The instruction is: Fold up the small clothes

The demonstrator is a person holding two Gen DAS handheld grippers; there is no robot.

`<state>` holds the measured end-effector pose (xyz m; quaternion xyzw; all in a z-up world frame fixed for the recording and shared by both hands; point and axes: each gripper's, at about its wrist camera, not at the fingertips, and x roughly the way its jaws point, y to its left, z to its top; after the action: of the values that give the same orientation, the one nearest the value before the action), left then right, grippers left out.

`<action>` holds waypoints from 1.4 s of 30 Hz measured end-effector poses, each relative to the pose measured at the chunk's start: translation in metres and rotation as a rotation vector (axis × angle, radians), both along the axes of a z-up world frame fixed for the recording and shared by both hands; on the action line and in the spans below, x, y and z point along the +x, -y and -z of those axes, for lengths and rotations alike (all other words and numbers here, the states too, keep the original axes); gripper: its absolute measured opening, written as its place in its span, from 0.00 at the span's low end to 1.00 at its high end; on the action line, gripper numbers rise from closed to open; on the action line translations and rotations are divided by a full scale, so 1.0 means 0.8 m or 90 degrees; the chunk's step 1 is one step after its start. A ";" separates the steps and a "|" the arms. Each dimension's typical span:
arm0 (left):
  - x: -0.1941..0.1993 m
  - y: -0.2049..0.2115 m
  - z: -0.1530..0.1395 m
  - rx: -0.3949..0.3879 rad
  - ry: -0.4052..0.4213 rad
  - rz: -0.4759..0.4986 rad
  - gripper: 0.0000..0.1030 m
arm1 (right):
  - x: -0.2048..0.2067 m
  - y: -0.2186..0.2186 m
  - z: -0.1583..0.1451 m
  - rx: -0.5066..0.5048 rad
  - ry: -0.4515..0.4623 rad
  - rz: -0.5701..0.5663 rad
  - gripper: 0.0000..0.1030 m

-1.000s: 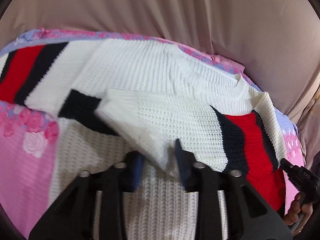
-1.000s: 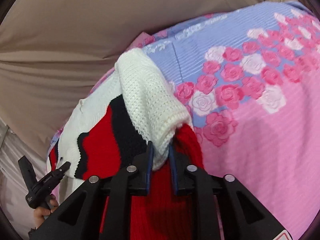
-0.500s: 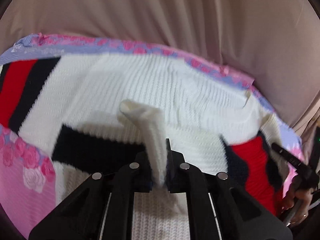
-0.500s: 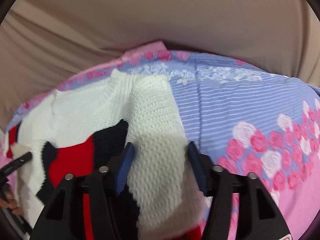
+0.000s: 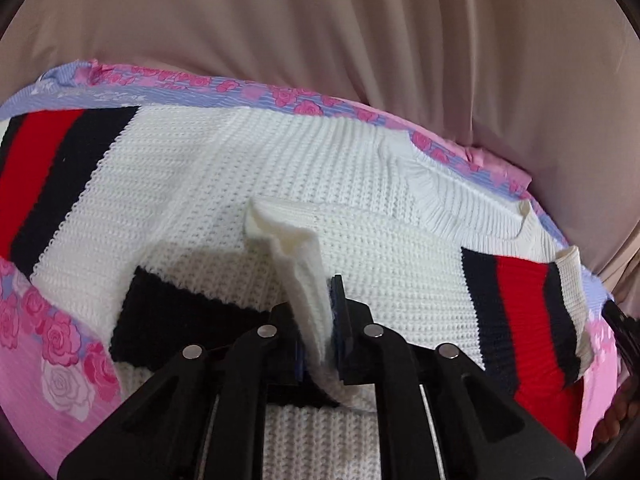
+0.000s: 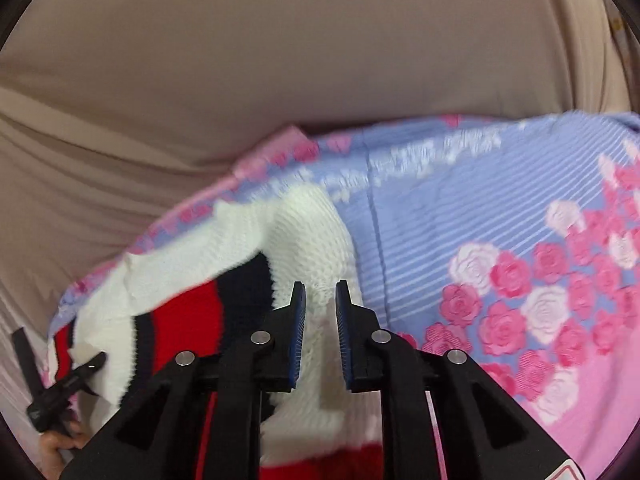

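A white knit sweater (image 5: 280, 184) with red and navy stripes lies flat on a floral sheet (image 5: 60, 360). One striped sleeve (image 5: 520, 300) is folded across the body. My left gripper (image 5: 316, 320) is shut on that sleeve's white cuff (image 5: 296, 264), which stands up between the pads. In the right wrist view the sweater (image 6: 312, 232) bunches at its right edge. My right gripper (image 6: 320, 316) has its jaws drawn close, and white knit fills the narrow gap. The left gripper (image 6: 60, 388), held by a hand, shows at the lower left there.
The pink and blue rose-print sheet (image 6: 520, 280) spreads to the right of the sweater. A beige draped cloth (image 5: 360, 40) rises behind the sheet's far edge. The right gripper's tip (image 5: 618, 320) and a hand show at the right margin of the left wrist view.
My left gripper closed on the white cuff and lifted it upright. My right gripper let go of the folded sleeve, opened wide, then narrowed again over the white knit at the sweater's right edge.
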<state>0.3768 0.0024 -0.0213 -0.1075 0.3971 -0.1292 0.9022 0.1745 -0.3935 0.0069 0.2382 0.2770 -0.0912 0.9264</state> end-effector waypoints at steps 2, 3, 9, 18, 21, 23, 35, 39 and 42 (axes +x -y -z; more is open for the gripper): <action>0.001 0.003 0.002 0.010 -0.001 0.002 0.11 | -0.009 -0.019 -0.001 -0.013 -0.018 -0.046 0.14; 0.000 0.003 0.001 0.011 -0.001 0.000 0.11 | -0.001 -0.022 0.010 -0.026 -0.049 -0.067 0.13; -0.003 0.002 0.002 0.014 0.000 -0.003 0.12 | 0.003 -0.011 0.036 -0.023 -0.118 -0.033 0.00; -0.041 -0.059 -0.012 -0.073 0.007 -0.028 0.46 | -0.015 -0.082 0.019 -0.154 -0.143 -0.037 0.10; -0.049 -0.140 -0.016 -0.138 -0.005 -0.083 0.54 | -0.047 -0.125 0.012 -0.123 -0.116 -0.096 0.11; -0.046 -0.203 -0.015 -0.160 -0.019 -0.162 0.61 | -0.066 -0.151 0.017 -0.109 -0.116 -0.131 0.12; -0.001 -0.416 0.014 -0.245 0.001 -0.413 0.53 | -0.089 -0.189 0.055 -0.070 -0.115 -0.184 0.41; 0.015 -0.413 0.007 -0.238 -0.019 -0.407 0.08 | -0.094 -0.191 0.057 -0.068 -0.114 -0.179 0.41; 0.000 -0.375 -0.044 -0.243 0.078 -0.363 0.08 | -0.094 -0.192 0.058 -0.069 -0.114 -0.181 0.43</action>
<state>0.3769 0.3024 0.0142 -0.3729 0.2652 0.0502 0.8877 0.0993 -0.2400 -0.0393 0.1372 0.3839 0.0052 0.9131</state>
